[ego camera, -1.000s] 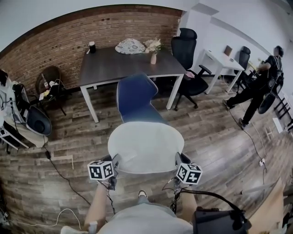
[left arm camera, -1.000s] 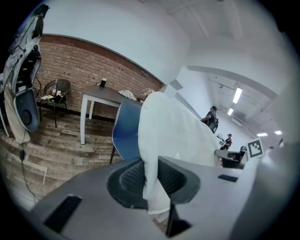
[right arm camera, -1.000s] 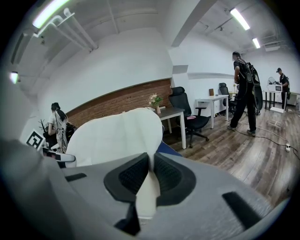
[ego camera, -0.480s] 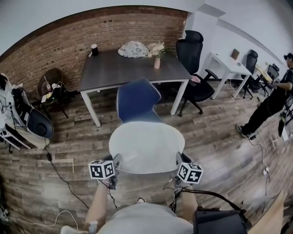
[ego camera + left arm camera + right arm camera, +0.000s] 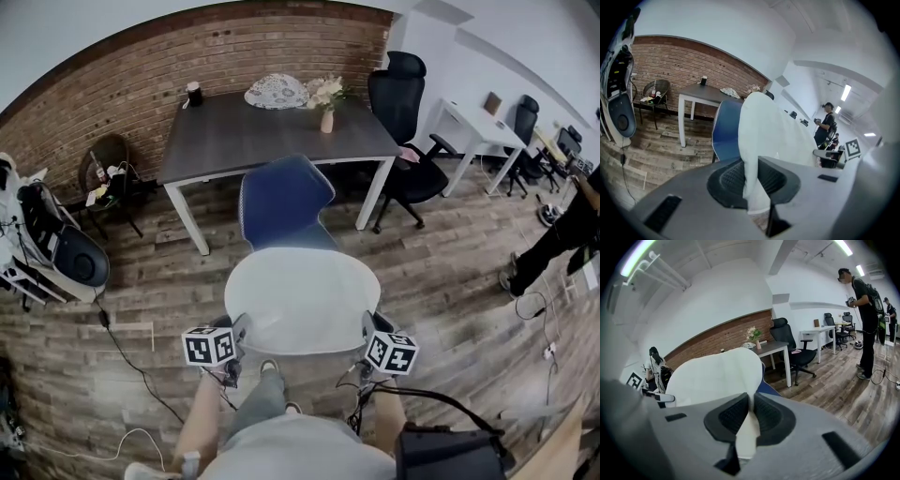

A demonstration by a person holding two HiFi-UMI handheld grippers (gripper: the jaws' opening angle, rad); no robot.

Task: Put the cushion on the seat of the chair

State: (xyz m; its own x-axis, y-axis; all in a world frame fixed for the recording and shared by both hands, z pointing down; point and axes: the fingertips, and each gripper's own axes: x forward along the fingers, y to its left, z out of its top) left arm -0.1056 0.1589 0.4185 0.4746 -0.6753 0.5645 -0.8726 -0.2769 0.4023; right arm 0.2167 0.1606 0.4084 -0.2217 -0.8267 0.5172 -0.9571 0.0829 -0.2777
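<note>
- The dark table (image 5: 272, 131) sits at the back, well apart from us.
- The blue chair (image 5: 281, 199) stands just in front of it. We can't see its seat, since the cushion covers it from the head view.
- We hold the white cushion (image 5: 302, 300) flat between both grippers, its far edge at the chair's backrest.
- Our left gripper (image 5: 752, 180) has its jaws clamped on the cushion's left edge.
- Our right gripper (image 5: 750, 416) pinches the right edge the same way.

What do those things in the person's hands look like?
Each hand carries a grey plastic tool, left tool and right tool, with black ribbed pads and a cube of black-and-white square markers on top. Black cables trail from them.
</note>
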